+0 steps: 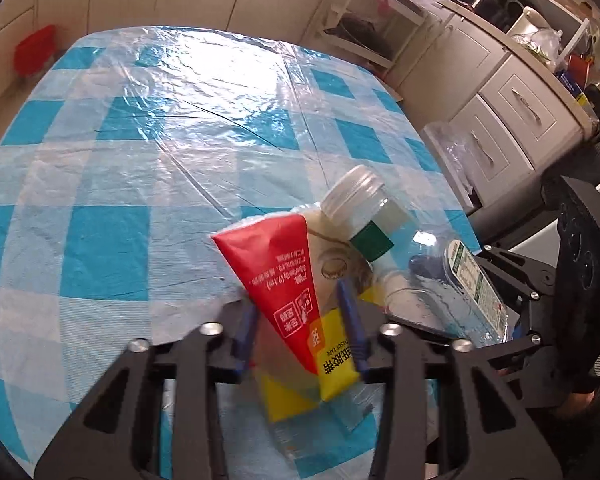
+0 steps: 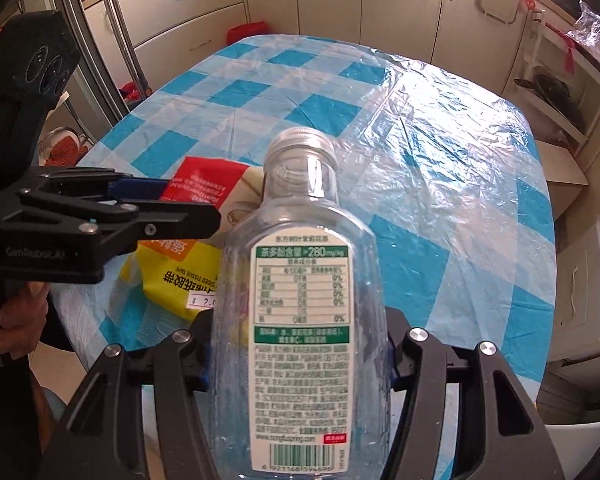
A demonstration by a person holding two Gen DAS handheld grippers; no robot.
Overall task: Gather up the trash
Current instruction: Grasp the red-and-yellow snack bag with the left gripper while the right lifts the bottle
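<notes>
My left gripper [image 1: 300,332] clamps the wrappers [image 1: 295,280]; my right gripper [image 2: 300,360] grips the bottle [image 2: 300,300]. I hold both side by side, touching, above the near edge of the bench [image 1: 139,160].

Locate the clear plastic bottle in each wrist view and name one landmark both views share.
Left wrist view: the clear plastic bottle lies lower right, its silver cap pointing up-left, behind the red and yellow wrappers held by the left gripper.
Right wrist view: the bottle fills the centre, label facing the camera, clamped in the right gripper.
Shared landmark: the blue checked tablecloth under clear plastic.
</notes>
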